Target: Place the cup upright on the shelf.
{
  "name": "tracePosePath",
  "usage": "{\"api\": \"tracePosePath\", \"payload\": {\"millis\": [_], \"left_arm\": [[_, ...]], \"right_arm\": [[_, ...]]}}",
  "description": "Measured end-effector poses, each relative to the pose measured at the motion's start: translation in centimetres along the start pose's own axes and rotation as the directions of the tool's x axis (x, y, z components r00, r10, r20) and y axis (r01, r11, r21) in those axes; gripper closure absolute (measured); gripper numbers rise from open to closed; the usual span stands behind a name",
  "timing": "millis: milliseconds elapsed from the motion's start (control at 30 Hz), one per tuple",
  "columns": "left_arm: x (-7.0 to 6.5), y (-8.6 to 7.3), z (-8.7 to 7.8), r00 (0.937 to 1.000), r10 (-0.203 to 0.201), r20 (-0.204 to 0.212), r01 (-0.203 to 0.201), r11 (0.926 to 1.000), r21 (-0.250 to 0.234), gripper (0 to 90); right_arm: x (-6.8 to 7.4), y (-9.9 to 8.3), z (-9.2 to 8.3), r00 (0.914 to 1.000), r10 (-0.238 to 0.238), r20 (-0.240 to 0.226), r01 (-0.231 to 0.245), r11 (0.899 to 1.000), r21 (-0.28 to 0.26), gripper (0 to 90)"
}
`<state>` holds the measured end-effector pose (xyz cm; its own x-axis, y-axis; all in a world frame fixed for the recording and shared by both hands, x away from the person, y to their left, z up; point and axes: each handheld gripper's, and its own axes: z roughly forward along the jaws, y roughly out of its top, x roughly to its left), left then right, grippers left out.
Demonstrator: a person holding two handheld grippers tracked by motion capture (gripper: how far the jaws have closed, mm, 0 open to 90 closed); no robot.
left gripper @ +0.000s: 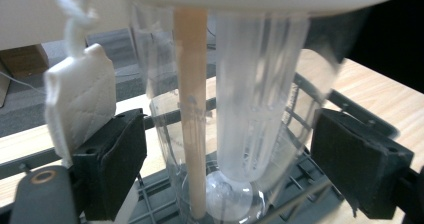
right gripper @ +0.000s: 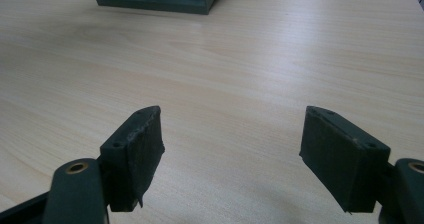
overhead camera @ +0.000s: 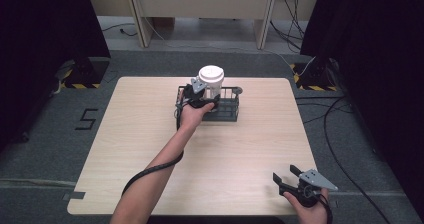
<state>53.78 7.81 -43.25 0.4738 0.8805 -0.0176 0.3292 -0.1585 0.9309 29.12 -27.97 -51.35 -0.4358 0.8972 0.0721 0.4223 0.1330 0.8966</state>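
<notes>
Left hand-held gripper [overhead camera: 202,98] spread around clear cup [left gripper: 235,134] in wire rack [overhead camera: 231,115], table 12 o'clock; right hand-held gripper [overhead camera: 286,176] spread, 5 o'clock.

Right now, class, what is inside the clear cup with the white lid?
Inside the clear cup stand a wooden stick and a cloudy plastic tube. The white lid covers their upper ends; any liquid can't be judged.

Grey floor [overhead camera: 45,149], black curtains [overhead camera: 380,59]
</notes>
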Motion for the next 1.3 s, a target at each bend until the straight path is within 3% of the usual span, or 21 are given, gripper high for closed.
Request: {"api": "tracePosePath", "payload": {"millis": [400, 1300], "left_arm": [[0.6, -0.7, -3.2, 0.999, 0.036, 0.028, -0.035, 0.9991, -0.022, 14.5], [2.9, -3.1, -9.5, 0.9971, 0.073, 0.021, -0.072, 0.9969, -0.03, 14.5]], "right_arm": [[0.0, 0.0, 0.0, 1.0, -0.002, 0.004, 0.002, 1.0, 0.003, 25.4], [0.2, 0.0, 0.0, 0.9999, -0.005, 0.009, 0.005, 1.0, 0.008, 25.4]]}}
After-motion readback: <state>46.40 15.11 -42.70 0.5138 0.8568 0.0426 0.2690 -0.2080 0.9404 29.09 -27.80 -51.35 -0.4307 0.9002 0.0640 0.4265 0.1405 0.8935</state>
